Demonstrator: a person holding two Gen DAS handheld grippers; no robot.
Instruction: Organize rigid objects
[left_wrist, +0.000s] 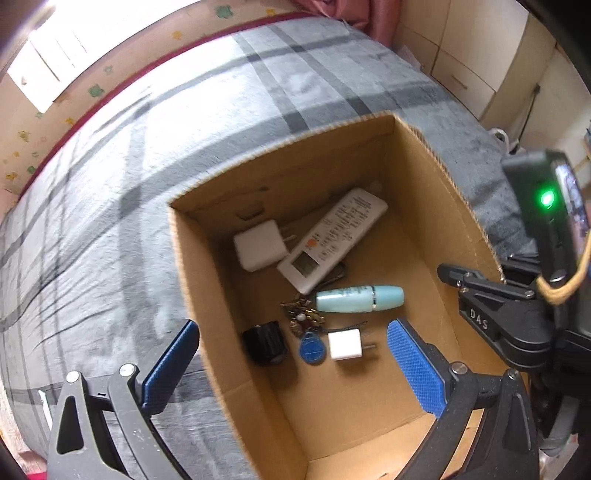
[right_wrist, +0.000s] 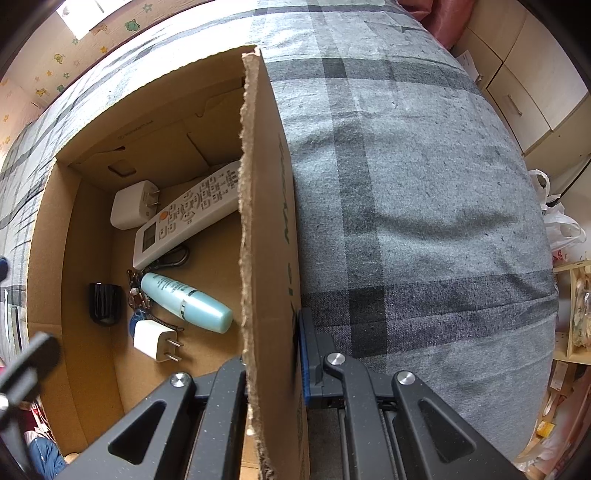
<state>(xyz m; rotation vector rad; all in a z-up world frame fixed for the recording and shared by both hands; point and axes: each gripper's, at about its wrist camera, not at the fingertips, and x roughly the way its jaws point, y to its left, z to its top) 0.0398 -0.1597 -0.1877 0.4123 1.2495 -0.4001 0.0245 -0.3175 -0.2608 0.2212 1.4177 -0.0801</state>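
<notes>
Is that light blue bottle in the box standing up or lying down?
Lying down. The light blue bottle rests on its side on the floor of the cardboard box, beside the keys and below the white remote.

"DAS" in white on the black right gripper (left_wrist: 484, 320), other print unreadable

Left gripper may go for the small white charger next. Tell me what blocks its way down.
Nothing visible covers the small white charger; it lies bare on the box floor. The blue key fob and keys crowd its left side. The left gripper straddles the box's left wall.
</notes>
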